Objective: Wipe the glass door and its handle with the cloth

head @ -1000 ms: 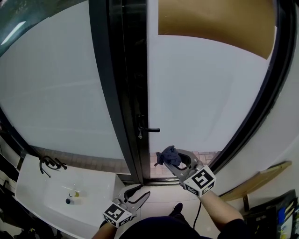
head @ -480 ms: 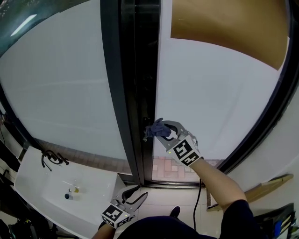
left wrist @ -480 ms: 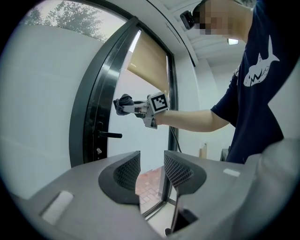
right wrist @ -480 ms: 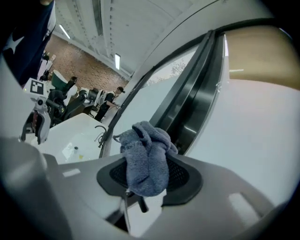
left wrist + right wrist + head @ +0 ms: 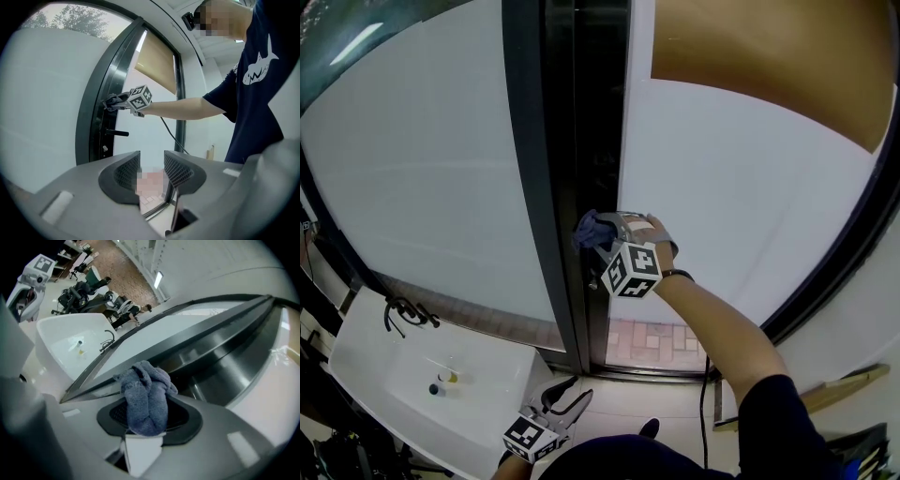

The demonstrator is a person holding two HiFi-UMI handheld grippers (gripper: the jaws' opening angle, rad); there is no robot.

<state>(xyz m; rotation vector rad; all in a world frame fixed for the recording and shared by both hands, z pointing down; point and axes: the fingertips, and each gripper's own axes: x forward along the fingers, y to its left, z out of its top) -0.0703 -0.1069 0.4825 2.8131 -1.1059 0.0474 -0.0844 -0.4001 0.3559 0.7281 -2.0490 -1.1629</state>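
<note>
The cloth point(image 5: 589, 230), pinched in my right gripper point(image 5: 602, 232), has risen within the last second from below the handle point(image 5: 117, 133) to the dark edge of the glass door point(image 5: 722, 178), just above the handle. I judge wiping is only starting. My left gripper point(image 5: 569, 398) hangs low, jaws apart and empty.

We count two claws, the left claw point(image 5: 152, 160) and the right claw point(image 5: 602, 232), plus one cloth point(image 5: 146, 394), one door handle point(image 5: 117, 133), one glass door point(image 5: 722, 187), one white basin point(image 5: 394, 375) and one tan blind point(image 5: 769, 56).
</note>
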